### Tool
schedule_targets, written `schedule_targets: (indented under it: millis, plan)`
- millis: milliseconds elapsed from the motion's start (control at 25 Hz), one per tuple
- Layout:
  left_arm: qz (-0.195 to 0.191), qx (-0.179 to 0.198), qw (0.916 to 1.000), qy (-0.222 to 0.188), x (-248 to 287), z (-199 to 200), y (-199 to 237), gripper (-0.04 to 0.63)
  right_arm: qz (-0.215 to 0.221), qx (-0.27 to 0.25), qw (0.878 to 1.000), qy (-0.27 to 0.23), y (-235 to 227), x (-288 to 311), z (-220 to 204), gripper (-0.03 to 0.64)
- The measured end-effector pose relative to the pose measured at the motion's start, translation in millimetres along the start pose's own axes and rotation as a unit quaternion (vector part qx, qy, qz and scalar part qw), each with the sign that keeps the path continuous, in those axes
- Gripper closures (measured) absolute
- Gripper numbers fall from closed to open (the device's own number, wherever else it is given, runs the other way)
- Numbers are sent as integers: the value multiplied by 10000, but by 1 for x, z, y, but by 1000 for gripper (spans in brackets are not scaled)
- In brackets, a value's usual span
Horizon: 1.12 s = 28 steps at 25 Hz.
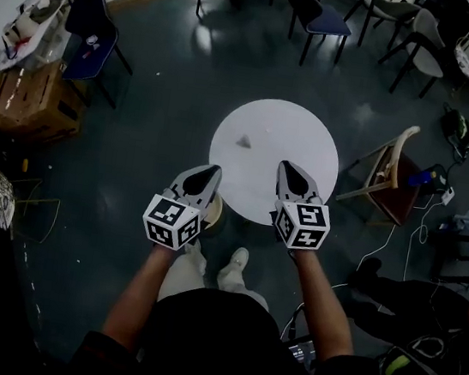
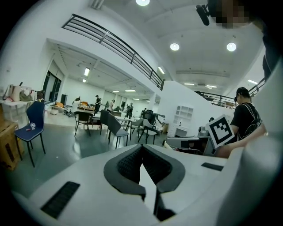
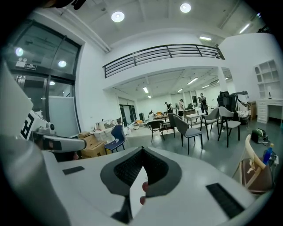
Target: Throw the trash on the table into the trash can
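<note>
Head view, table [image 1: 311, 132]: round and white, it stood mid-floor, just far of both grippers.
Head view, trash [image 1: 244, 141]: a small grey crumpled scrap lay on the table's left half, apart from both grippers.
Head view, left gripper [image 1: 213, 171]: held level with the table's near-left edge, its jaws came together to a point and carried nothing; the tip pointed toward the trash but stopped short of it.
Head view, right gripper [image 1: 288, 166]: it was over the table's near edge, right of the trash, jaws likewise together and empty.
Head view, surroundings: a wooden chair [image 1: 388, 174] stood just right of the table, a blue chair [image 1: 92, 32] and a box [image 1: 26, 97] far left, and dark chairs [image 1: 315, 16] along the far side.
Left gripper view, jaws: the black pads [image 2: 130, 164] met at the tip with nothing gripped; only a white sliver showed in the gap below them.
Left gripper view, beyond: the right gripper's cube [image 2: 220, 130] was at the right, the blue chair far left, and a grey chair [image 2: 116, 128] past the tip.
Right gripper view, jaws: the pads [image 3: 128, 170] touched at the tip and clasped nothing; the trash was out of sight here.
Right gripper view, beyond: the left gripper was at the left edge, with the box and blue chair behind it and the wooden chair at the near right.
</note>
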<state>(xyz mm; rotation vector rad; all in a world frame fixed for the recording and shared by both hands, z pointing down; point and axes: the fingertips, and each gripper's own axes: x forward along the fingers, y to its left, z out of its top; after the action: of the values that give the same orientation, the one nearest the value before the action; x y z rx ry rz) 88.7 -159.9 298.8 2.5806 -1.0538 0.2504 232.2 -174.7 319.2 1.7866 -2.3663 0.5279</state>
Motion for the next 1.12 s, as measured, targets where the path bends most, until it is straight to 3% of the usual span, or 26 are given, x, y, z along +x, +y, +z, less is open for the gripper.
schedule_targets:
  millis: [520, 1120]
  plan:
    - [-482, 240, 9973, 505, 56, -22, 76, 584, -806, 408, 9958, 116, -11, 61, -21, 598]
    - [-1157, 431, 9862, 1105, 155, -77, 137, 584, -1413, 953, 9849, 296, -31, 125, -84, 598]
